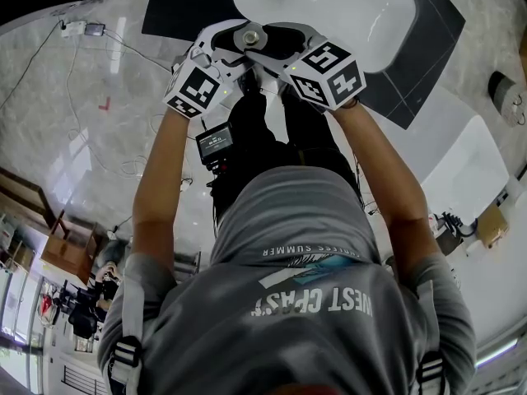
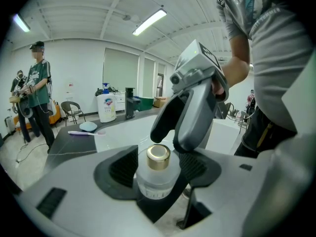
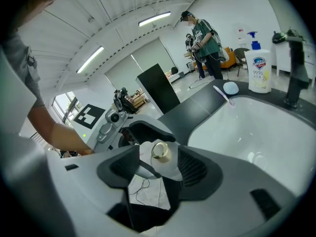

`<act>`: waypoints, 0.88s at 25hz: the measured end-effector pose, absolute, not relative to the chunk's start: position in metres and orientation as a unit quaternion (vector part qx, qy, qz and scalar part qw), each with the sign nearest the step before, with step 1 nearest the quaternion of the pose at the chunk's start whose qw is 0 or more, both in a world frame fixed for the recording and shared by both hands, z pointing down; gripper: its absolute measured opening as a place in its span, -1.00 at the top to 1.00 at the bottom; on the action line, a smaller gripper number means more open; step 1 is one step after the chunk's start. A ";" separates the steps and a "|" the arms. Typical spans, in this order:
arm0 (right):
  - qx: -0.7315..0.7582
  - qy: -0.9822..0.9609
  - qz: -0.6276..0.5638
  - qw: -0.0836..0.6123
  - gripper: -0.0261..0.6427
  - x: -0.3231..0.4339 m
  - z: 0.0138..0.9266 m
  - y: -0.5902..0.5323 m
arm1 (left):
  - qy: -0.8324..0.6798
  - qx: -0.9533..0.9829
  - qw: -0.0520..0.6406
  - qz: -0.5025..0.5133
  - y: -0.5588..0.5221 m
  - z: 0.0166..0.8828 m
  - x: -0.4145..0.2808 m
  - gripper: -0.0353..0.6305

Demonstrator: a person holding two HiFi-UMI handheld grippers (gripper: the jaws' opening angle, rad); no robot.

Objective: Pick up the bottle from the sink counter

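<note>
Nearest in head view: grey shirt (image 1: 313, 303) of person w/ both forearms stretched fwd, marker cubes (image 1: 198, 89) side by side at the hands. Ahead of them, white sink basin (image 1: 346, 15) set in dark bench (image 1: 177, 11). Pale marble floor (image 1: 90, 146) w/ cables off to the left.

Left gripper (image 2: 158, 168): set wide, closed round bottle (image 2: 156, 184). Ribbed pads (image 2: 123, 167) against both sides of frosted body, no gap visible. Gold cap (image 2: 159, 153) on top, approx. upright in left gripper view.

Right gripper (image 3: 158, 164): facing in from opp. side, likewise wide and clamped on same bottle. White body filling the space betw. its pads, cap tilted in that view, one black jaw of left gripper crossing in front.

Bottle off the bench: held in air betw. the two grippers, near front edge of basin, floor and a cable visible beneath it in right gripper view.

On bench at back of basin: pump dispenser (image 3: 258, 65), dark faucet (image 3: 294, 68), toothbrush (image 3: 222, 95) just beside small blue item (image 3: 230, 87). Second person in green shirt (image 3: 203, 41) standing well apart in bkgd.
</note>
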State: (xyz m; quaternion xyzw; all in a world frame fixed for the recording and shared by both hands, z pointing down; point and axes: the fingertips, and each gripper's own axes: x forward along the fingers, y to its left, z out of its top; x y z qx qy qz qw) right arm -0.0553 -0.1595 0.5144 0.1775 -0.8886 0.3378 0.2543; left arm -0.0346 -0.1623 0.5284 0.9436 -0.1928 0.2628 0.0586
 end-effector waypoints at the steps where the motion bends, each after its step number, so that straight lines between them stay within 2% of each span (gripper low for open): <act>1: 0.178 -0.888 0.339 0.253 0.20 -0.055 0.515 -0.159 | -0.193 0.944 0.057 0.260 -0.163 0.528 -0.034 0.12; 13: 0.179 -0.889 0.352 0.232 0.22 -0.056 0.514 -0.159 | -0.197 0.951 0.064 0.229 -0.162 0.527 -0.033 0.13; 22: 0.192 -0.887 0.367 0.205 0.28 -0.058 0.513 -0.165 | -0.221 0.952 0.069 0.200 -0.169 0.524 -0.036 0.25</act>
